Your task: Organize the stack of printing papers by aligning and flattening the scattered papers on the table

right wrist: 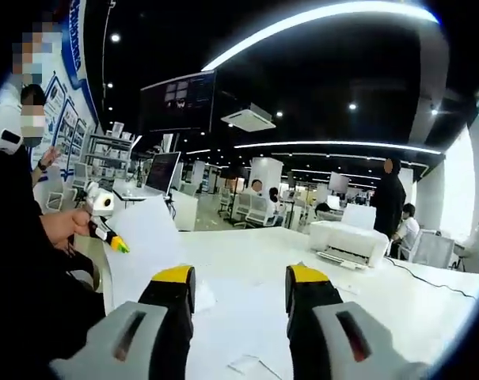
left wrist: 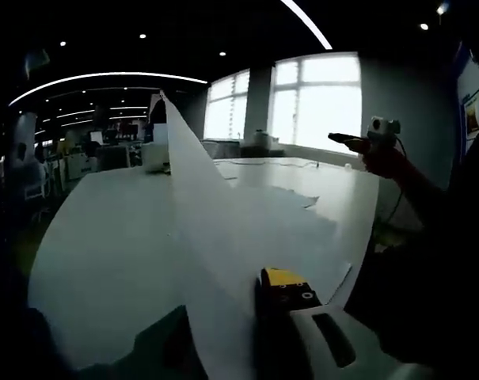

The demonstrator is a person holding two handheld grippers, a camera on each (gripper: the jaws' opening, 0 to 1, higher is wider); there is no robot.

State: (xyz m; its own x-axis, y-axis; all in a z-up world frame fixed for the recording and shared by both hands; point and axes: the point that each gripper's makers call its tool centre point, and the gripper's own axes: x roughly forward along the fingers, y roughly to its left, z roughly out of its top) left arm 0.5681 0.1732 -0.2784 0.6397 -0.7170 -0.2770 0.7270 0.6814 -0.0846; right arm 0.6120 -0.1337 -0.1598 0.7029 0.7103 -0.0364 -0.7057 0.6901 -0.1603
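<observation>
A white sheet of paper (left wrist: 199, 214) stands up off the table, its corner pointing high, with my left gripper (left wrist: 263, 283) shut on its lower edge; only one yellow-tipped jaw shows beside the sheet. More loose sheets (left wrist: 290, 214) lie flat and uneven on the white table (left wrist: 104, 237). In the right gripper view my right gripper (right wrist: 241, 285) hangs open above the table with nothing between its jaws. My left gripper (right wrist: 116, 242) appears there at the left, holding the raised sheet (right wrist: 148, 237). My right gripper (left wrist: 351, 141) shows in the air at the right of the left gripper view.
A white printer (right wrist: 346, 240) sits on the table (right wrist: 429, 309) ahead of my right gripper, a cable trailing from it. A person (right wrist: 389, 202) stands behind it. A person's arm (right wrist: 33, 261) is close on the left. Desks, monitors and windows (left wrist: 318, 103) ring the room.
</observation>
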